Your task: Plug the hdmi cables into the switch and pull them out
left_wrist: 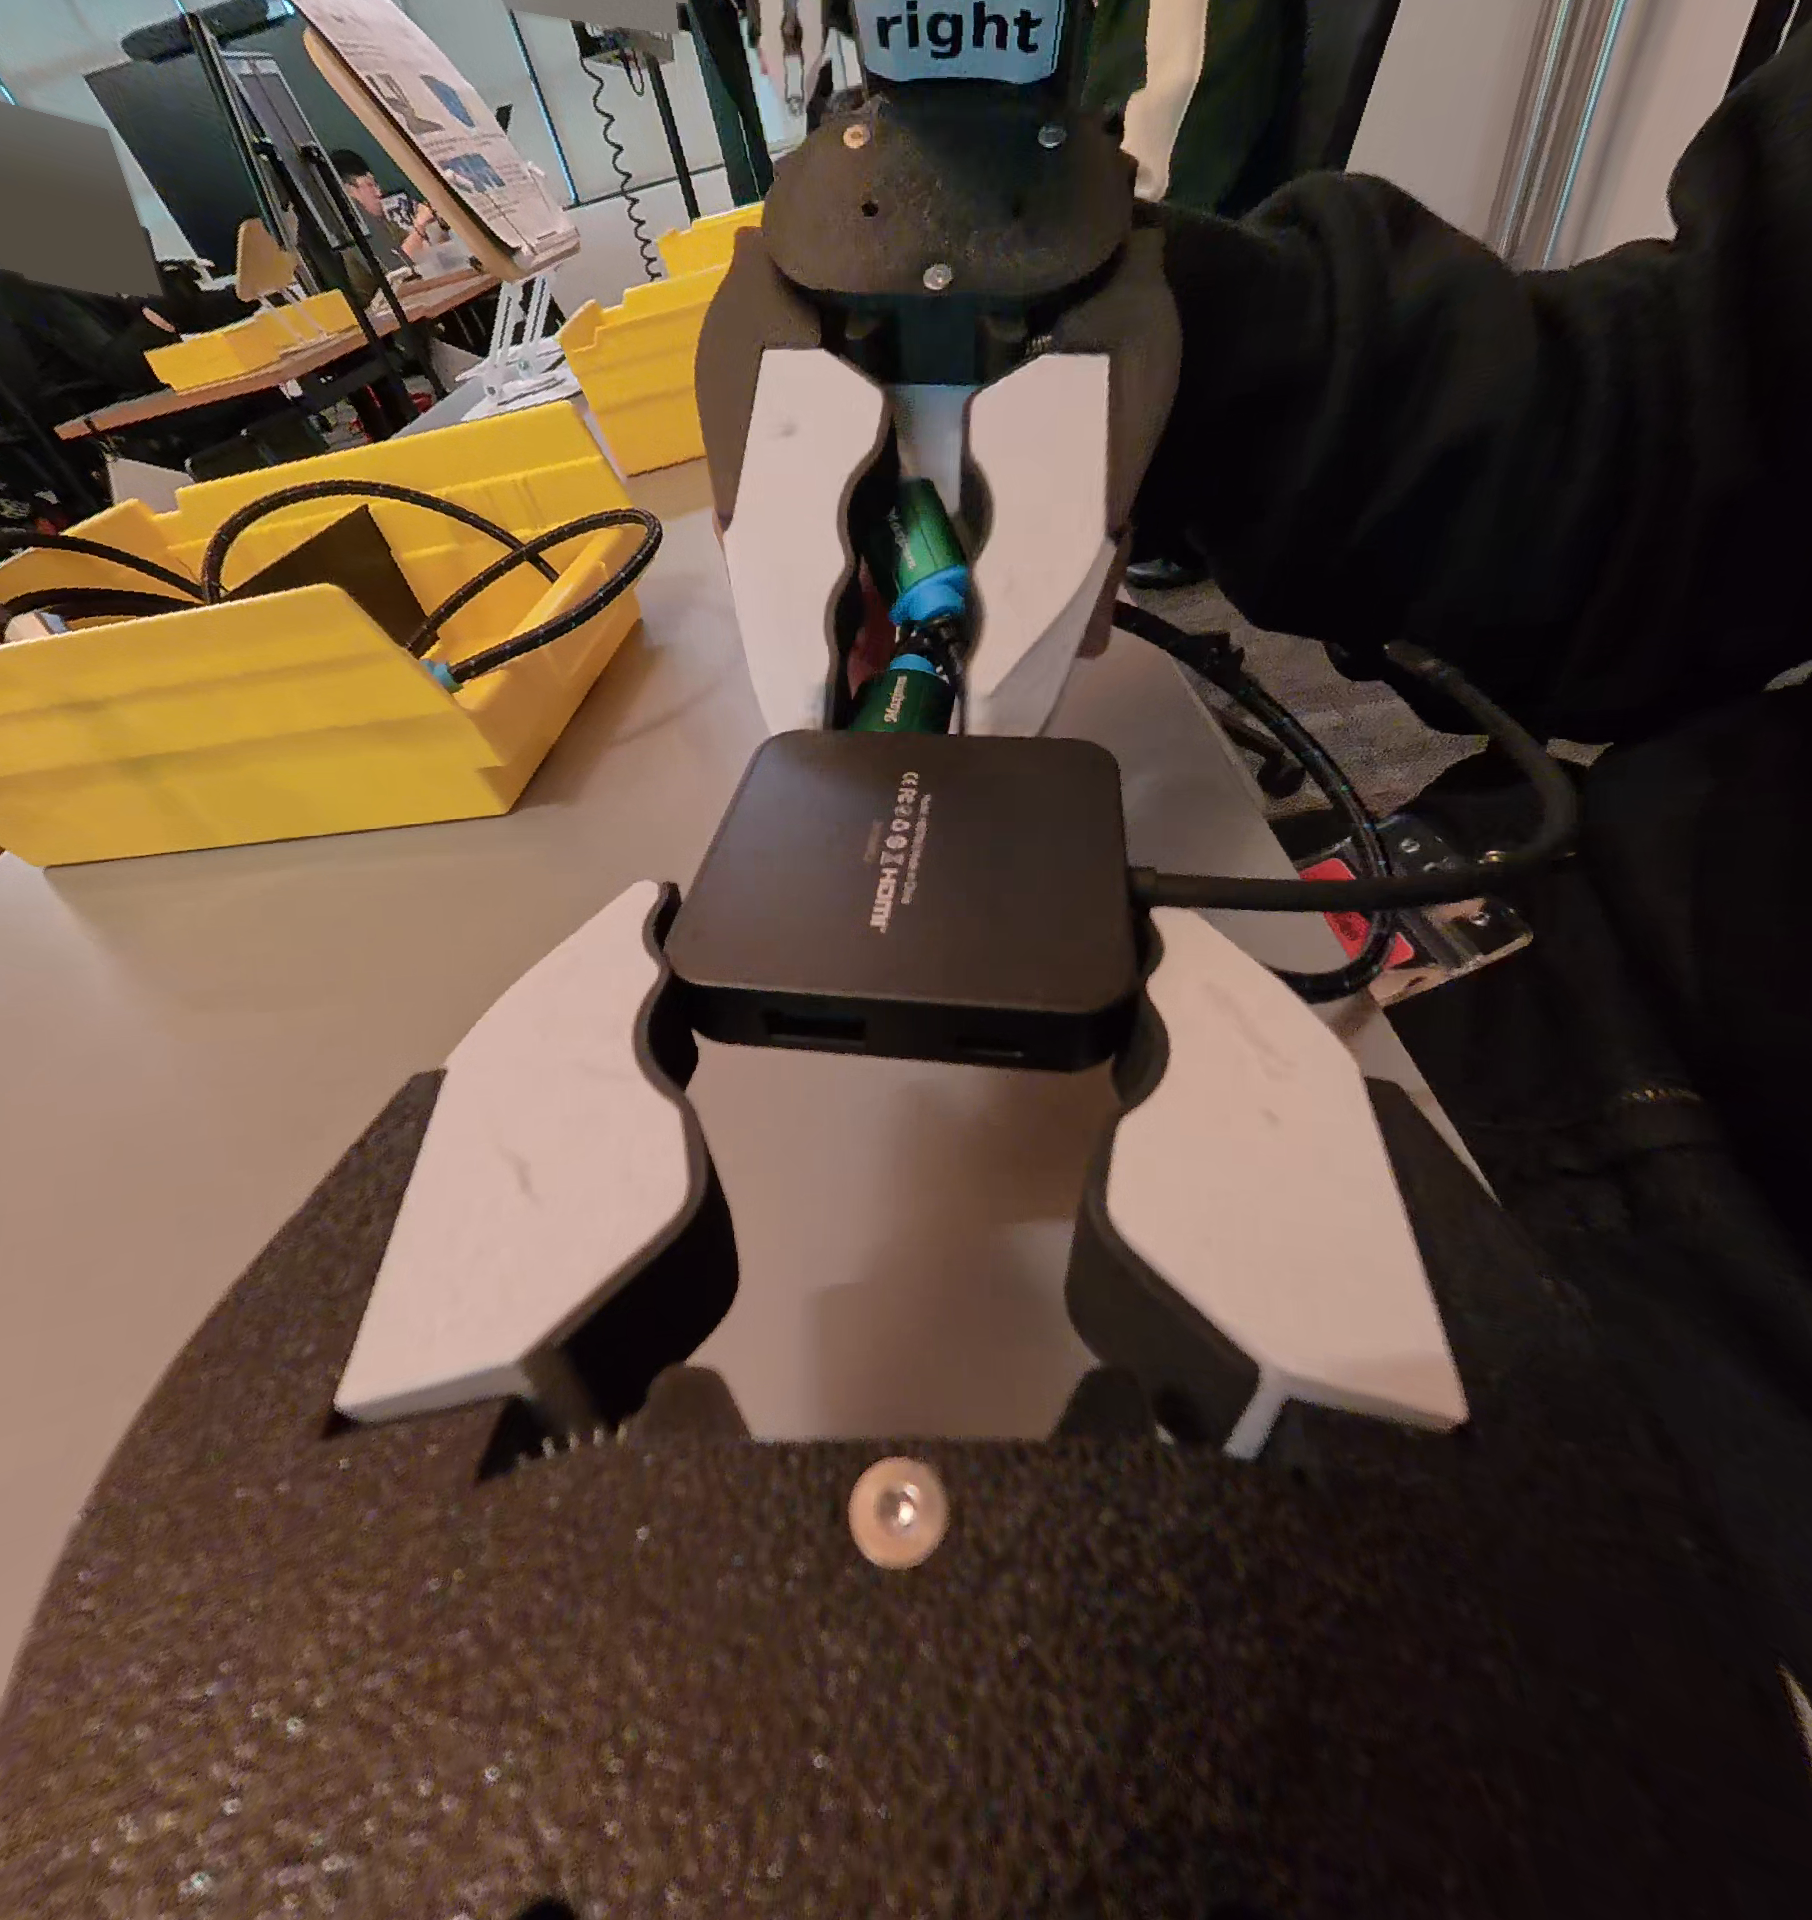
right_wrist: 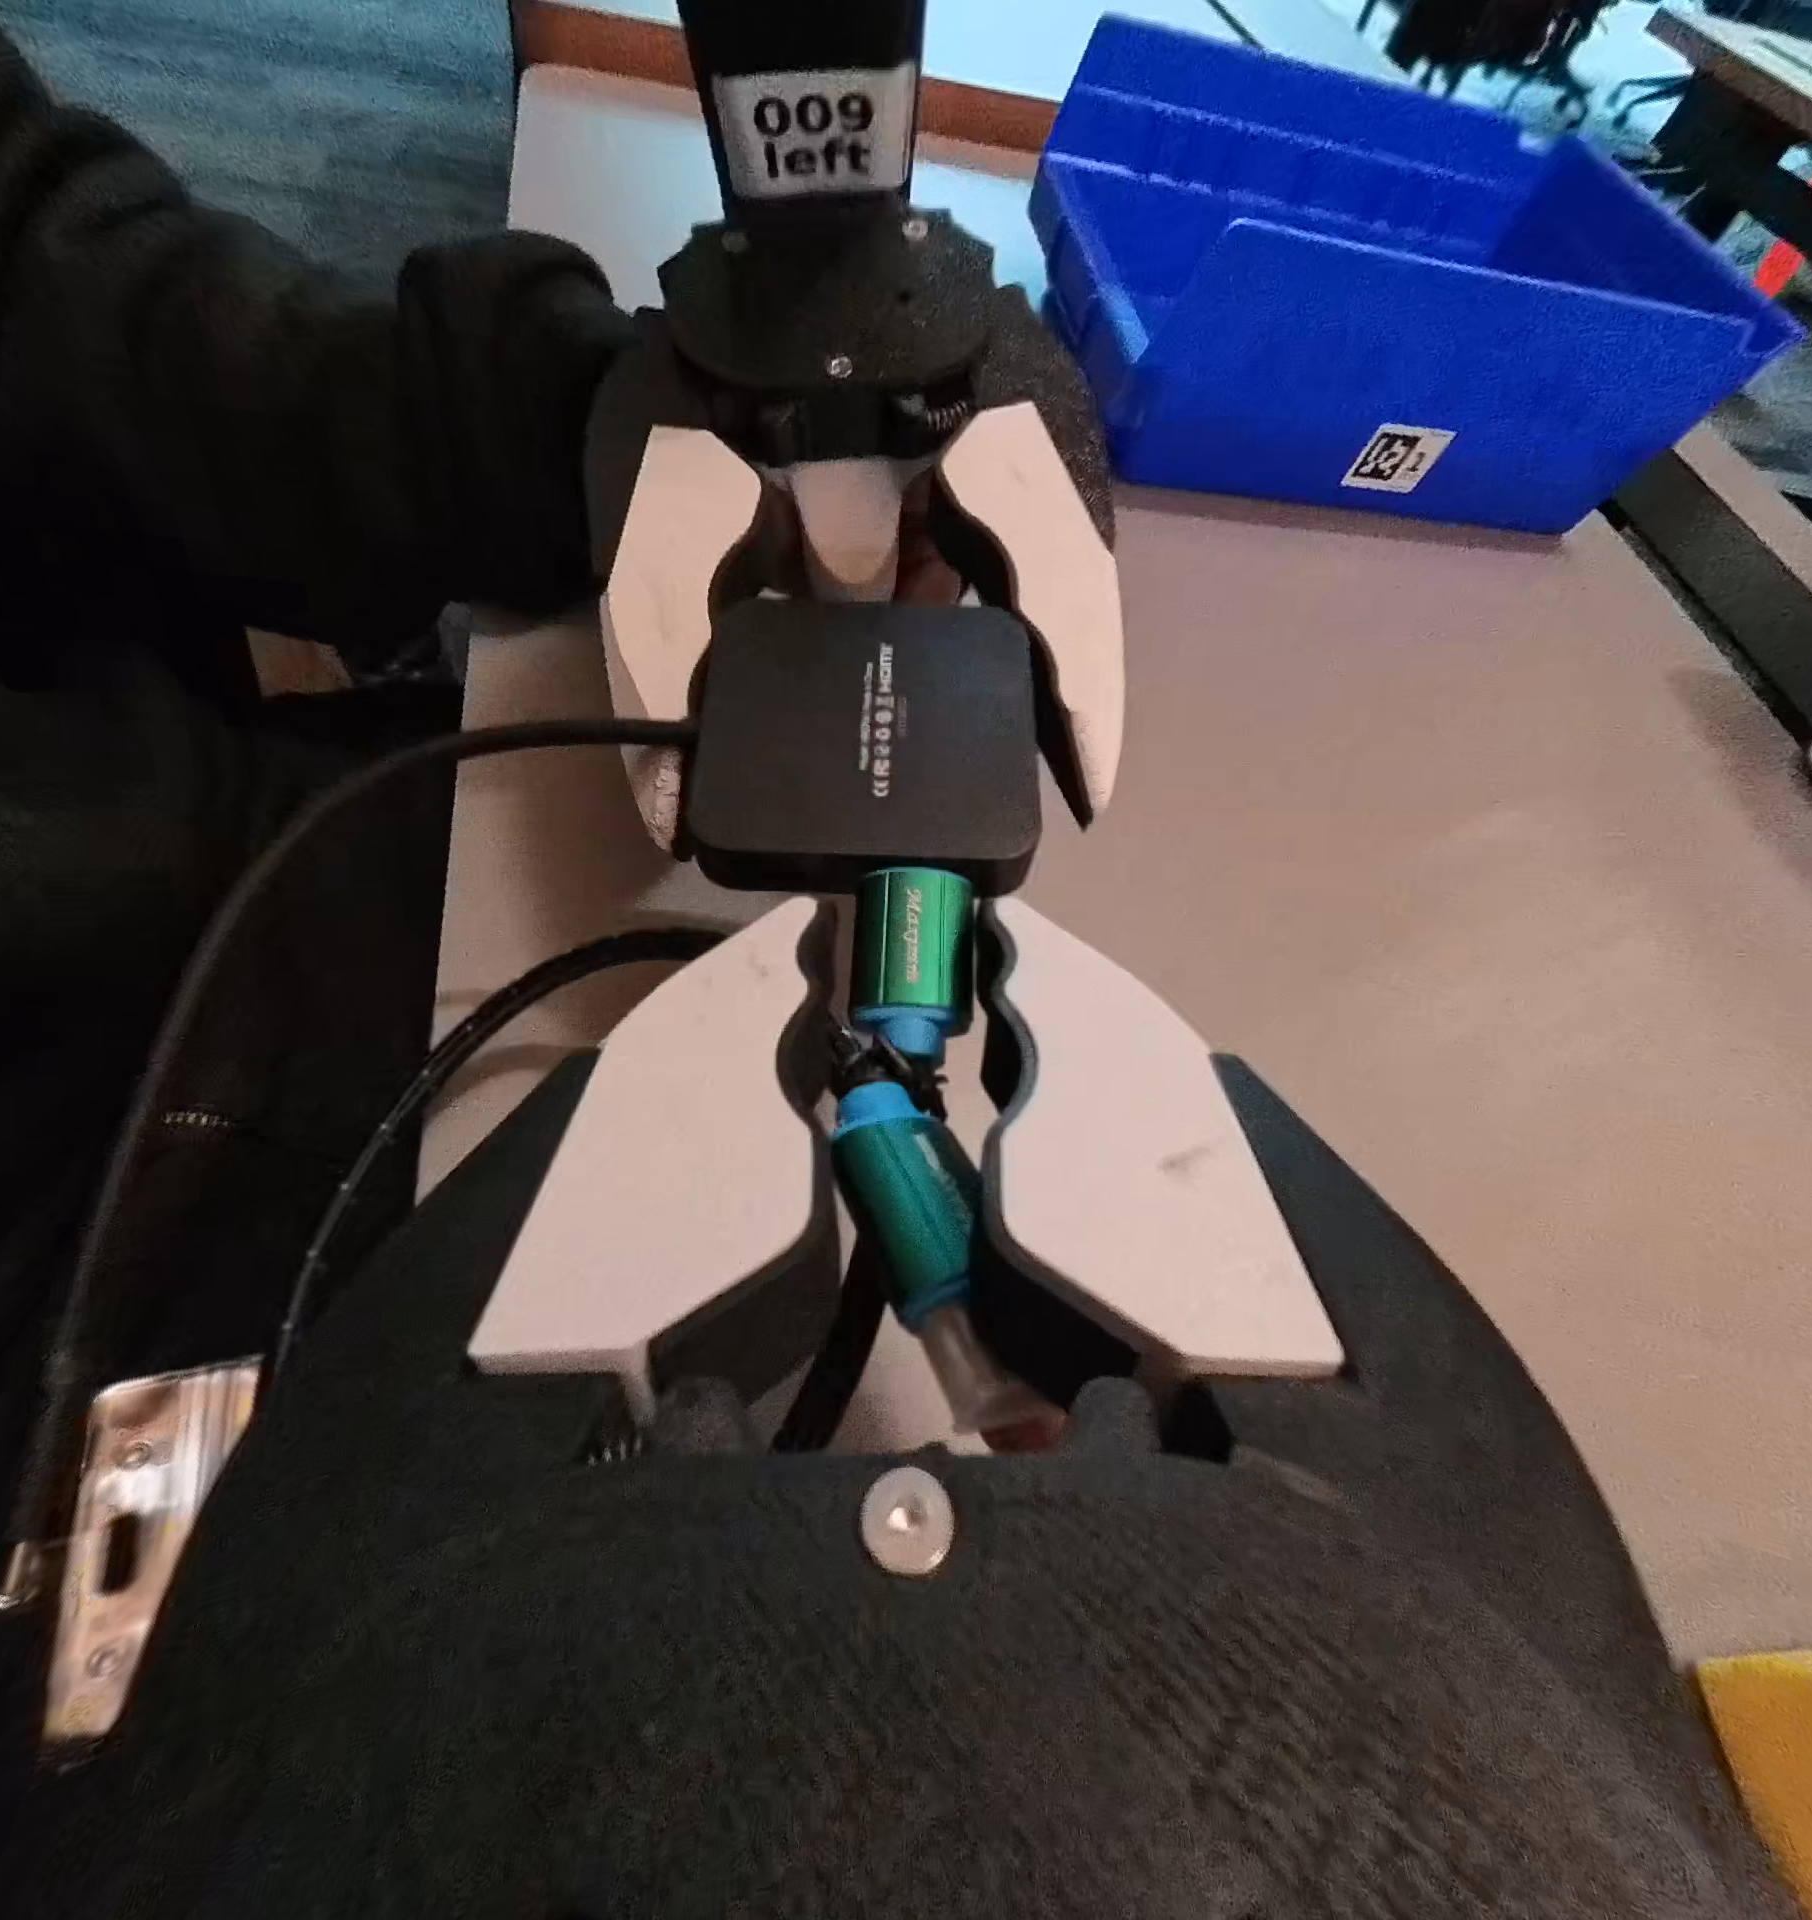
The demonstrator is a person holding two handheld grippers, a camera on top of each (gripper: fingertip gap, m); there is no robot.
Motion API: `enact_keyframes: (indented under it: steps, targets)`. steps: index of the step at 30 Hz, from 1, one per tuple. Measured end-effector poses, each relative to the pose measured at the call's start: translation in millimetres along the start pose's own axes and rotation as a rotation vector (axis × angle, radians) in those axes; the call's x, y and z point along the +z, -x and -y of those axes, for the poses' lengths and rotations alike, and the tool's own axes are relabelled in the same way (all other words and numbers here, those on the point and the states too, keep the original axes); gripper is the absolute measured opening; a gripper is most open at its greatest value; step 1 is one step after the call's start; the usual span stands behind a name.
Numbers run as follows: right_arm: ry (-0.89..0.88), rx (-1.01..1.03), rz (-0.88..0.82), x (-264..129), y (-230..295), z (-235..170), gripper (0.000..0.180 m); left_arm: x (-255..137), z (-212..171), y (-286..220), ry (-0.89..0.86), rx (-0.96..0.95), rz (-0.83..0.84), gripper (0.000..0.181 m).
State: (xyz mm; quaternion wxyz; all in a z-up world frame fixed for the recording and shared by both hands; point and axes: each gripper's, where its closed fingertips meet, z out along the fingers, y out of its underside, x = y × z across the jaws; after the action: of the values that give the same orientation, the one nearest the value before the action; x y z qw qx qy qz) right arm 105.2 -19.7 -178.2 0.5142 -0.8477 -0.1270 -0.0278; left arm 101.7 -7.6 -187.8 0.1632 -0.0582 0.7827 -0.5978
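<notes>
So my left hand-held gripper (left_wrist: 902, 997) is clamped on the sides of the black switch (left_wrist: 907, 878), bracing it on the counter (left_wrist: 258, 987) so it can't slide. My right hand-held gripper (right_wrist: 897, 935) squeezes the green HDMI plug (right_wrist: 907, 951), which sits at the switch's port, lined up straight. Can't tell if it's fully seated.

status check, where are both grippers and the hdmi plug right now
Left gripper shut on switch. Right gripper around green plug, plug seated in switch. Second green plug loose between right fingers; nothing blocking.
</notes>
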Motion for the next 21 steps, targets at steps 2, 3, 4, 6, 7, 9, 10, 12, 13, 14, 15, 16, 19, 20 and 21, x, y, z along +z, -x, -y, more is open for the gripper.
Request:
enact_keyframes:
  steps: [2,3,4,6,7,9,10,12,13,14,15,16,19,20,21]
  targets:
    - [0.001,-0.024,-0.026,2,-4,0,0.025,-1,0,2,-0.005,-0.007,0.011,0.08]
    - [-0.022,-0.017,-0.026,2,-5,4,0.022,-2,2,3,-0.02,-0.012,0.013,0.08]
    - [-0.037,-0.012,-0.026,2,-5,7,0.022,-3,3,3,-0.031,-0.015,0.014,0.08]
    - [-0.037,-0.029,-0.028,2,-5,7,0.022,-3,3,3,-0.029,-0.006,0.016,0.08]
    - [-0.044,-0.028,-0.022,1,-4,7,0.022,-3,3,3,-0.029,-0.001,0.016,0.08]
    - [-0.089,-0.012,-0.009,-3,-4,10,0.022,-3,4,3,-0.035,0.0,0.014,0.08]
    - [-0.115,-0.001,0.002,-6,-3,13,0.021,-3,5,2,-0.044,-0.004,0.012,0.08]
    - [-0.121,0.024,0.007,-7,-3,12,0.021,-3,6,3,-0.046,-0.006,0.013,0.08]
    - [-0.116,0.014,0.012,-6,-2,12,0.021,-3,5,2,-0.042,-0.004,0.011,0.08]
    - [-0.118,-0.001,0.008,-5,-2,11,0.021,-2,5,2,-0.039,-0.002,0.011,0.08]
    - [-0.121,-0.003,0.004,-4,-2,12,0.021,-2,5,2,-0.039,-0.003,0.013,0.08]
    - [-0.126,0.002,0.011,-4,-2,13,0.021,-3,5,2,-0.043,-0.003,0.014,0.08]
    - [-0.136,0.022,0.015,-4,-4,16,0.021,-4,7,4,-0.057,-0.007,0.021,0.08]
    - [-0.142,0.024,0.016,-4,-4,16,0.021,-5,7,4,-0.06,-0.006,0.021,0.08]
    - [-0.142,0.033,0.02,-3,-3,16,0.021,-5,7,4,-0.057,-0.005,0.02,0.08]
